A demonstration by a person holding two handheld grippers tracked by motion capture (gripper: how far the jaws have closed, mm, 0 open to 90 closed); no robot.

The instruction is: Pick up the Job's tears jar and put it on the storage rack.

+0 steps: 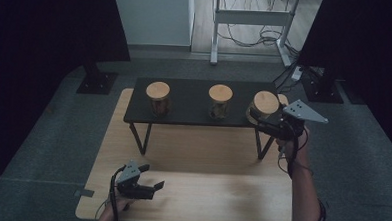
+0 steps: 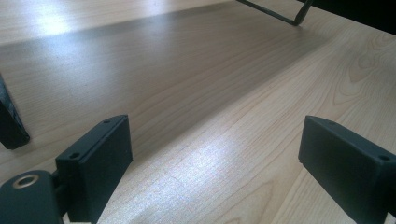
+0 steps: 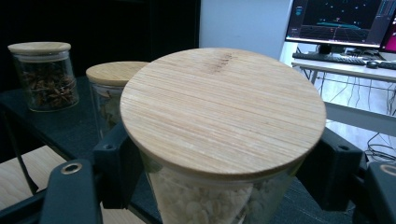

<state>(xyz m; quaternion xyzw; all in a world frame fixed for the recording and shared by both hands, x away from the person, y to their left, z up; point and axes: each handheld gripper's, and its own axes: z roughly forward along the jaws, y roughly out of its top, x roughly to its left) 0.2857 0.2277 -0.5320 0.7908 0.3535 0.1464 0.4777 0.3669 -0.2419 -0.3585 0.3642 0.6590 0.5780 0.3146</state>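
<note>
A light wooden desk [image 1: 195, 190] carries a low black shelf [image 1: 194, 113] on thin metal legs, set along the desk's far edge. Three glass jars with round bamboo lids stand in a row on the shelf: a left jar [image 1: 158, 97] holding dark dried pieces near the shelf's left end, a middle jar [image 1: 220, 100] at its centre, and a right jar [image 1: 263, 106] with pale, grainy contents at its right end.

The right tool [image 1: 256, 116] is held by the person's right hand [image 1: 293, 140] at the shelf's right end. In the right gripper view, its two black jaws stand on either side of the right jar [image 3: 219, 135], just under the bamboo lid [image 3: 224, 107], pressed against or very near the glass; whether they actually clamp it cannot be told. The jar stands upright on the shelf.

The left tool [image 1: 156, 188] hangs low over the desk's near left corner, held by the left hand [image 1: 117, 204], well apart from the shelf. In the left gripper view its jaws are spread wide with bare wood [image 2: 210, 140] between them, gripping nothing. A shelf leg [image 2: 275, 13] shows at the top of that view.

A monitor [image 3: 338, 21] and keyboard [image 3: 327, 58] sit on another table behind the jars in the right gripper view.
</note>
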